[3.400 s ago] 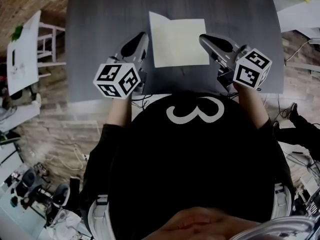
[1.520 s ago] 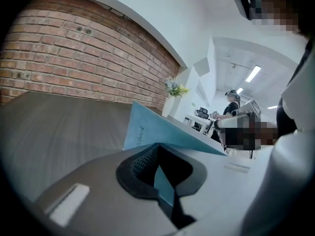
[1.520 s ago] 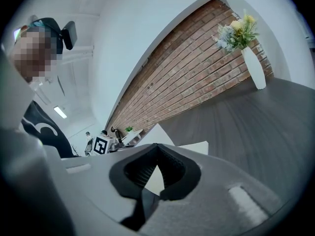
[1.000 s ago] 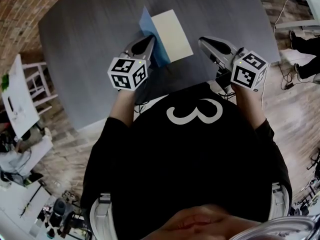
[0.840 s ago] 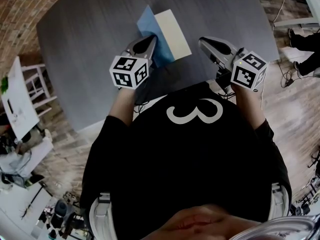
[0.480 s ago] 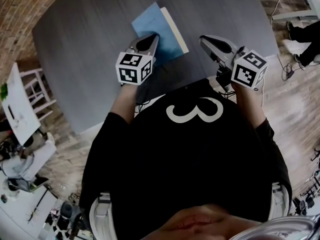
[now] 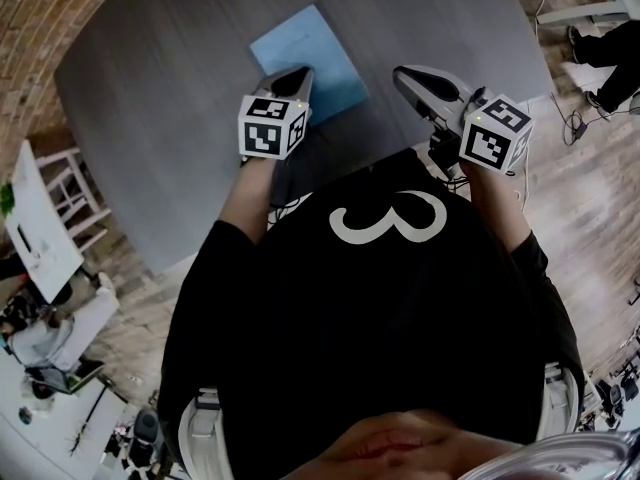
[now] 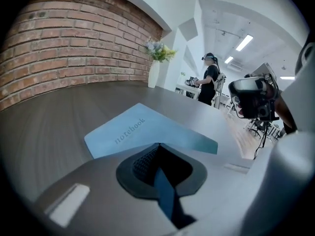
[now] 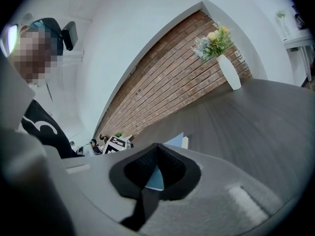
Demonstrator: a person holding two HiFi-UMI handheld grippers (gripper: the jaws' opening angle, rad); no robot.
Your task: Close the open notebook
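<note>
Head view, left to right: grey counter [image 7: 150,108]; left gripper [image 7: 297,73], marker cube towards the person, tip over the near edge of the notebook [image 7: 310,53]; right gripper [image 7: 405,73], apart from the notebook on its right side. Notebook: closed, lying flat on the counter, blue cover up, near the counter's middle. Left gripper view: jaws together at the tips, nothing clamped between them; blue cover with the word "notebook" just ahead of the gripper [image 8: 156,145]; contact with the cover cannot be told. Brick wall [image 8: 64,43] and white vase of flowers [image 8: 154,73] beyond. Right gripper view: jaws likewise together and empty, with the notebook [image 9: 175,141] visible past them.
</note>
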